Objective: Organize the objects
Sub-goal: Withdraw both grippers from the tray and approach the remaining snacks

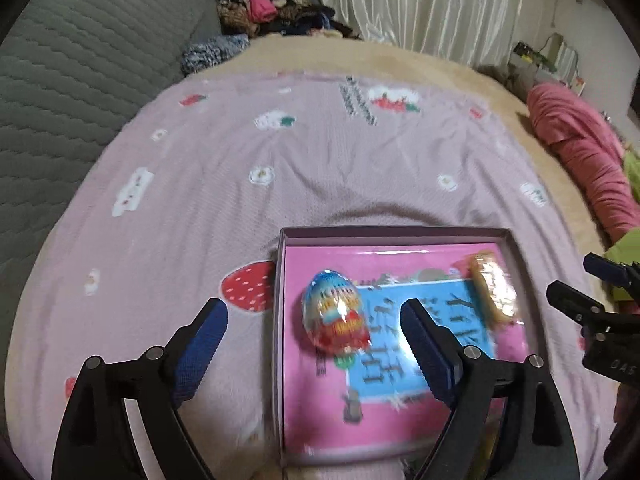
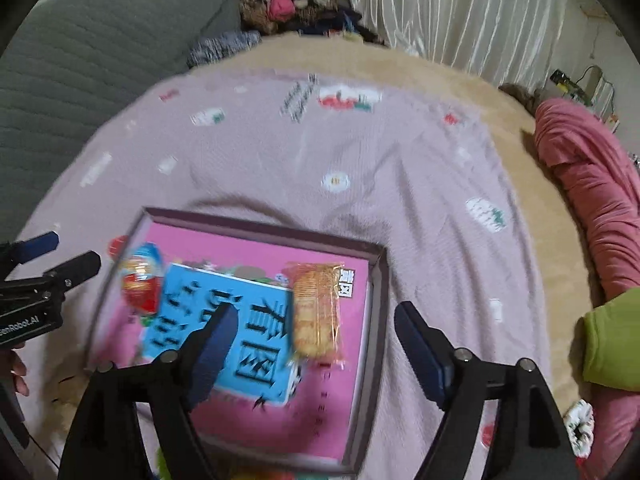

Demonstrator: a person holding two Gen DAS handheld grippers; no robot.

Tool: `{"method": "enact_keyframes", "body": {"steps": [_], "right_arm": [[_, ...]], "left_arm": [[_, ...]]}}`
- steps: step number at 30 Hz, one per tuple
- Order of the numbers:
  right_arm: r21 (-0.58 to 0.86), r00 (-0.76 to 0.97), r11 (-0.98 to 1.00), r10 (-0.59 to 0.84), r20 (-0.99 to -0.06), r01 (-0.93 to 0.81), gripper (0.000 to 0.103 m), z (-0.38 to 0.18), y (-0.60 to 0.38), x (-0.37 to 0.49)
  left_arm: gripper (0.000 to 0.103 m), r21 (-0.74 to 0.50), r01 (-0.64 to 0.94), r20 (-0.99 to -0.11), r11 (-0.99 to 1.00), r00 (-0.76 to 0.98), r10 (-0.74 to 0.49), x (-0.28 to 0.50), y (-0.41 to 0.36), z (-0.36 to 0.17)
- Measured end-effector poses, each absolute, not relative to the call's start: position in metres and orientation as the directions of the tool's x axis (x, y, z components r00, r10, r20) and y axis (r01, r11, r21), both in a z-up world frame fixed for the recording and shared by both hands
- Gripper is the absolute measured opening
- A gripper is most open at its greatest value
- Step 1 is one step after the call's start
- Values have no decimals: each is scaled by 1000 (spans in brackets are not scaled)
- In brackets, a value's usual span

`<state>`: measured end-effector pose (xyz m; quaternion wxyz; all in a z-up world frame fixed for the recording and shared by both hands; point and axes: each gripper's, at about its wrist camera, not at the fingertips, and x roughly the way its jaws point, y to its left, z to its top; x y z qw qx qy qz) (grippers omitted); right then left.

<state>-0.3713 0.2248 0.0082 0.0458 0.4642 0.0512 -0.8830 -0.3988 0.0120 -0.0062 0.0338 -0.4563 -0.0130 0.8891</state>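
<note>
A shallow box [image 1: 392, 233] with a pink and blue printed bottom lies on the pink bedspread; it also shows in the right wrist view [image 2: 376, 300]. In it lie a foil-wrapped egg [image 1: 335, 315] at the left, also in the right wrist view [image 2: 141, 280], and an orange snack packet [image 1: 493, 288] at the right, also in the right wrist view [image 2: 318, 312]. My left gripper [image 1: 314, 316] is open and empty, above the egg, its jaws astride the box's left wall. My right gripper [image 2: 314, 322] is open and empty, above the packet, astride the box's right wall.
A pink bedspread [image 1: 300, 160] with strawberry prints covers a beige bed. A grey headboard [image 1: 80, 60] is at the left, a clothes pile [image 1: 264, 4] at the back, a pink rolled blanket [image 1: 580, 152] and a green cloth [image 2: 612, 340] at the right.
</note>
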Motion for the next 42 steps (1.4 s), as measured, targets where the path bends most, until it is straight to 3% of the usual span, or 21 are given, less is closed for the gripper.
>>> {"method": "enact_keyframes", "body": {"steps": [2, 10, 23, 42], "right_arm": [[-52, -597, -989, -42, -801, 139, 89, 30, 222, -351], [-116, -708, -979, -36, -706, 166, 98, 112, 207, -274], [-132, -778, -975, -59, -625, 180, 101, 179, 196, -172], [-112, -819, -974, -100, -565, 197, 102, 204, 198, -50]], "left_arm": [[89, -50, -46, -799, -998, -597, 68, -379, 10, 13], [89, -42, -53, -731, -998, -679, 67, -308, 2, 81], [89, -36, -75, -638, -997, -766, 81, -194, -1, 162], [89, -30, -117, -608, -993, -787, 110, -77, 3, 172]]}}
